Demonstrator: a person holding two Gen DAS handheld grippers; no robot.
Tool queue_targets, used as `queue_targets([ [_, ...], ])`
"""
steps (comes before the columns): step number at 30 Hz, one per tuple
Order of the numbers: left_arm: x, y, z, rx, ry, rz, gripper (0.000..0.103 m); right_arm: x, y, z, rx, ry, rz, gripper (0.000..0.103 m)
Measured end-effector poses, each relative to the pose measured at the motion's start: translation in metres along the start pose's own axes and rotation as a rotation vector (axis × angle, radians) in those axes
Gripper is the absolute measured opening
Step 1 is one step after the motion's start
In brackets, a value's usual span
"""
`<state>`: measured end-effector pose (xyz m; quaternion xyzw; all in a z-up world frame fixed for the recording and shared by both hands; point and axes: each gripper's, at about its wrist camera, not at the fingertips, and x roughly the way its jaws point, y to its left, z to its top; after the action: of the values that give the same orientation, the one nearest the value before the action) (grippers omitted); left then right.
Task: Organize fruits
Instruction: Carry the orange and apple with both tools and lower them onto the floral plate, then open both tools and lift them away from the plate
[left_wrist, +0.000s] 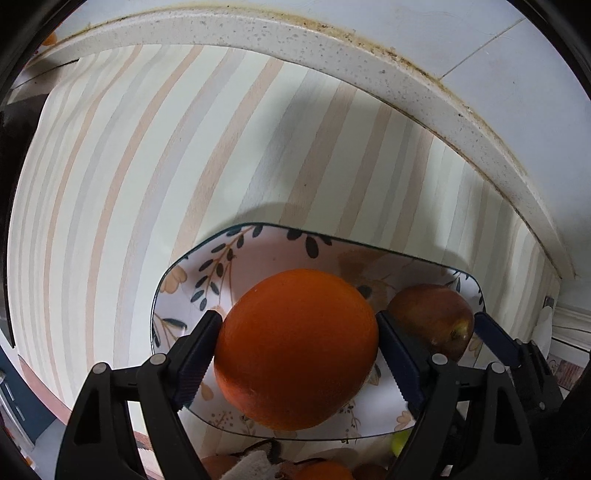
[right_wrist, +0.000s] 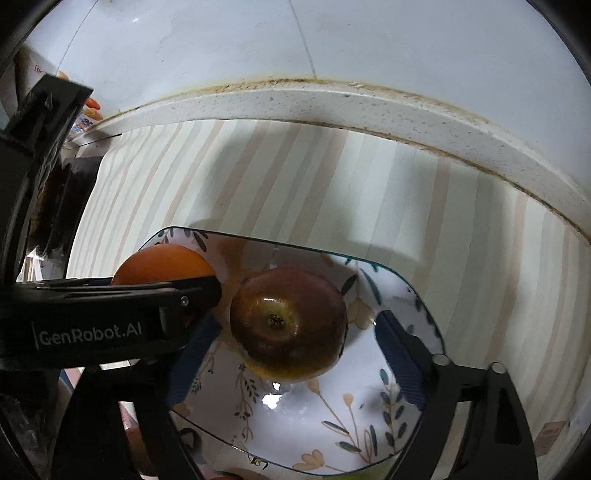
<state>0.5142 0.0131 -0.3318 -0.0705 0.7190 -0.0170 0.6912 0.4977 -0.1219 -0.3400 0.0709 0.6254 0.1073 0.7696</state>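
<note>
Here the left gripper (left_wrist: 297, 354) clamps its pads on the orange (left_wrist: 295, 349) low over the floral plate (left_wrist: 258, 251), while the right gripper (right_wrist: 295, 354) stands apart around the apple (right_wrist: 290, 323), which rests on the plate untouched. This looks like the placing step; next the left likely needs to let go and lift clear.

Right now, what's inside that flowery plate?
An orange and a dark red apple sit in the flowery plate. Whatever plate surface lies beneath the fruit is covered.
</note>
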Motion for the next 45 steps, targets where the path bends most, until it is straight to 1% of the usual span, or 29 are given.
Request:
queue_targets([
  [4, -0.023, 0.005, -0.003, 0.007, -0.071, 0.009, 0.084, -0.012, -0.002, -0.005, -0.003, 0.003, -0.011, 0.094],
  [6, -0.037, 0.005, -0.007, 0.007, -0.110, 0.019, 0.084, -0.018, -0.004, -0.009, -0.003, 0.010, -0.034, 0.094],
  [8, -0.050, 0.005, -0.015, 0.017, -0.151, 0.041, 0.084, -0.025, -0.005, -0.013, 0.004, 0.011, -0.033, 0.094],
  [9, -0.058, 0.005, -0.024, 0.024, -0.174, 0.066, 0.084, -0.031, -0.005, -0.017, 0.003, 0.010, -0.040, 0.094],
  [12, -0.071, 0.008, -0.038, 0.029, -0.213, 0.094, 0.084, -0.047, -0.006, -0.028, -0.008, 0.004, -0.043, 0.094],
  [14, -0.082, 0.013, -0.055, 0.027, -0.243, 0.105, 0.084, -0.057, -0.004, -0.036, -0.013, 0.002, -0.058, 0.094],
  [17, -0.094, 0.016, -0.080, 0.022, -0.276, 0.106, 0.084, -0.076, -0.004, -0.051, -0.015, -0.012, -0.055, 0.094],
  [22, -0.113, 0.018, -0.120, 0.018, -0.330, 0.116, 0.084, -0.111, 0.000, -0.074, -0.025, -0.060, -0.064, 0.094],
  [25, -0.125, 0.015, -0.143, 0.027, -0.372, 0.134, 0.084, -0.129, 0.004, -0.089, -0.037, -0.090, -0.088, 0.094],
  [38, -0.186, 0.012, -0.220, 0.052, -0.511, 0.113, 0.084, -0.214, 0.031, -0.151, -0.073, -0.215, -0.083, 0.094],
  [45, -0.201, 0.011, -0.250, 0.058, -0.544, 0.094, 0.084, -0.248, 0.035, -0.175, -0.065, -0.256, -0.067, 0.094],
])
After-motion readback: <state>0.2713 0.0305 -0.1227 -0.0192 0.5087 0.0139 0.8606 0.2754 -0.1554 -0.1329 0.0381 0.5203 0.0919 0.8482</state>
